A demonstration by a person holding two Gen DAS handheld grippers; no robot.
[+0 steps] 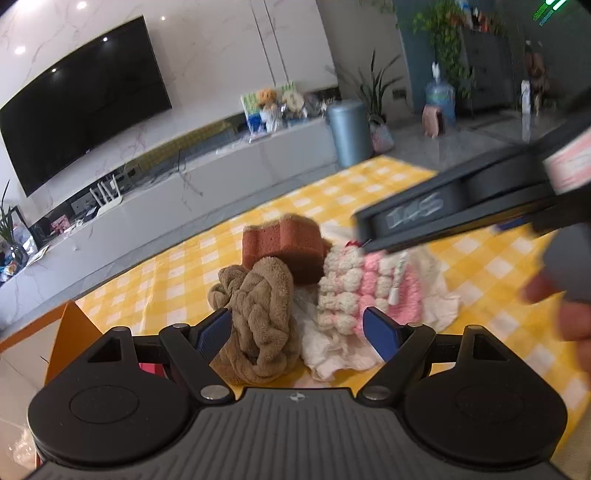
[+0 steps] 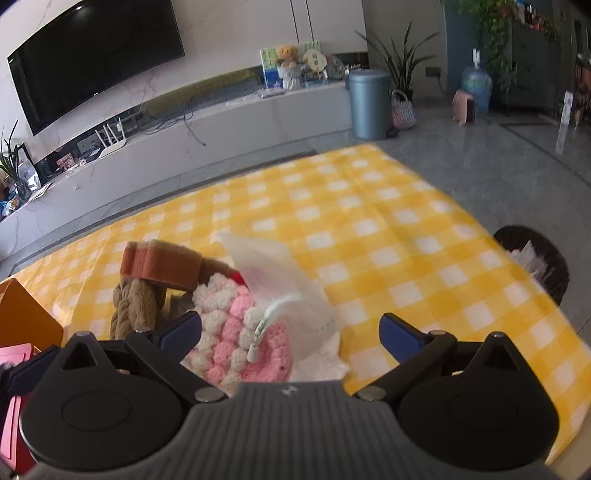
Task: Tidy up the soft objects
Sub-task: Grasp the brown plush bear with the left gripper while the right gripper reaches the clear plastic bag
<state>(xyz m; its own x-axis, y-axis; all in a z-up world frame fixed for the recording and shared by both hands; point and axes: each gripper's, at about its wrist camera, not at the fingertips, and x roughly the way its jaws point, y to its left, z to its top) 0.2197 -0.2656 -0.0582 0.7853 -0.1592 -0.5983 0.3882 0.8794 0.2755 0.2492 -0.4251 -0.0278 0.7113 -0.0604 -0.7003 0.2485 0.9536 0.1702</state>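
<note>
a dark tv (image 2: 96, 55) hangs on a white marble wall (image 2: 229, 33) above a long white console (image 2: 221, 118). grey bin (image 2: 368, 103) and plants (image 2: 402, 59) stand on glossy grey floor (image 2: 498, 166). yellow checked table (image 2: 369, 221) in front.

A cluster of soft things lies bunched on the yellow-checked cloth. Leftmost is a brown braided towel (image 1: 258, 314) — plush, twisted into thick plaits, lying lengthwise. Behind it, resting partly on it, sits a rust-brown sponge block (image 1: 286, 245) with a notched top edge. To the right lies a pink-and-cream crocheted piece (image 1: 364, 286) of bobbled stitches, touching the sponge. Crumpled white tissue (image 1: 332, 350) spreads beneath, and a translucent plastic bag (image 2: 280, 280) drapes over the crochet's far side.
</note>
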